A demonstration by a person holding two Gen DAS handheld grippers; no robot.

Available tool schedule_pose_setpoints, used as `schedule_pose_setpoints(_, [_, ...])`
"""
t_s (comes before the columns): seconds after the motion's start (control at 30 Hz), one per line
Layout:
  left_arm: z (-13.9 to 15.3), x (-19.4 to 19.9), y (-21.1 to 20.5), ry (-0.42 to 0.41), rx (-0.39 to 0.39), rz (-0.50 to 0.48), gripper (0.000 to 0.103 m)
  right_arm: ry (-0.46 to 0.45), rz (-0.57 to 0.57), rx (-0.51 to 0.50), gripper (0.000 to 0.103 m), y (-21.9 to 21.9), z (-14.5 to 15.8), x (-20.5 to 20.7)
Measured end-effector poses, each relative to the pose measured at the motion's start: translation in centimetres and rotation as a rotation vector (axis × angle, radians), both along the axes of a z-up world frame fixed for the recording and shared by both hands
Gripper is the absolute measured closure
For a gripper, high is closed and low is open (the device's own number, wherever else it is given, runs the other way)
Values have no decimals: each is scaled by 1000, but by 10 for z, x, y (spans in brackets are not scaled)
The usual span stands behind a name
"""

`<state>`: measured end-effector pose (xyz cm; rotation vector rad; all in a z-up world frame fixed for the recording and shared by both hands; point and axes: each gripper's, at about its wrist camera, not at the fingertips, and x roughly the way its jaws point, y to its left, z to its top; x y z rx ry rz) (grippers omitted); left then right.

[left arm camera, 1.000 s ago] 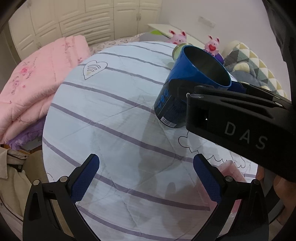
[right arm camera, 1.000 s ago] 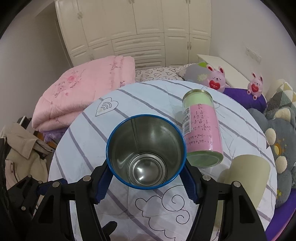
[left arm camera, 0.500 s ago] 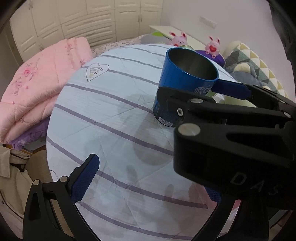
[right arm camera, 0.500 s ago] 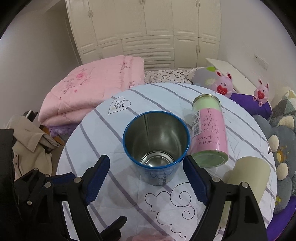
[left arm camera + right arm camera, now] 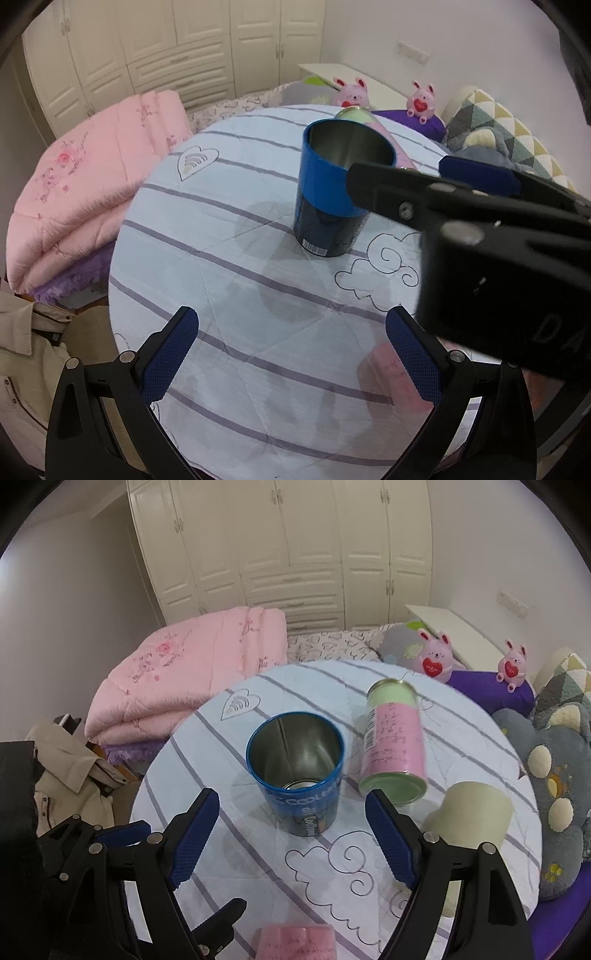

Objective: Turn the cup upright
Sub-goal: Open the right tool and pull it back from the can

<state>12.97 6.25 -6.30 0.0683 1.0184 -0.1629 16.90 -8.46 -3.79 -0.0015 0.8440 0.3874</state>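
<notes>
1. Now the right gripper (image 5: 291, 836) has its blue fingers (image 5: 194, 832) spread wide, low in the frame, holding nothing.
2. The blue cup (image 5: 297, 771) stands upright in the middle of the frame, just past the fingertips, not touching them.
3. The left gripper (image 5: 293, 354) is wide too, at the bottom of its frame, with nothing inside.
4. A pink can (image 5: 393, 746) lies on its side right of the cup on the striped table (image 5: 461, 731).

Lighting dim, even, indoor; soft overlapping shadows fall on the bench (image 5: 229, 280) beneath the fingers (image 5: 170, 360). Heavy fisheye curvature, black vignette at corners. Right-wrist view slightly soft; wardrobe (image 5: 280, 554) grainy.
</notes>
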Motion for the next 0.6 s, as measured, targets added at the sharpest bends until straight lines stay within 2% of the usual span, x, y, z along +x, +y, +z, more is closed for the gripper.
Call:
schedule_pose_setpoints(0.37, [17, -19, -21, -59, 48, 9, 1, -46, -25, 47, 20, -35, 19, -21])
schedule_pose_setpoints(0.6, [22, -28, -38, -77, 48, 28, 1, -58, -52, 93, 20, -65, 22, -35])
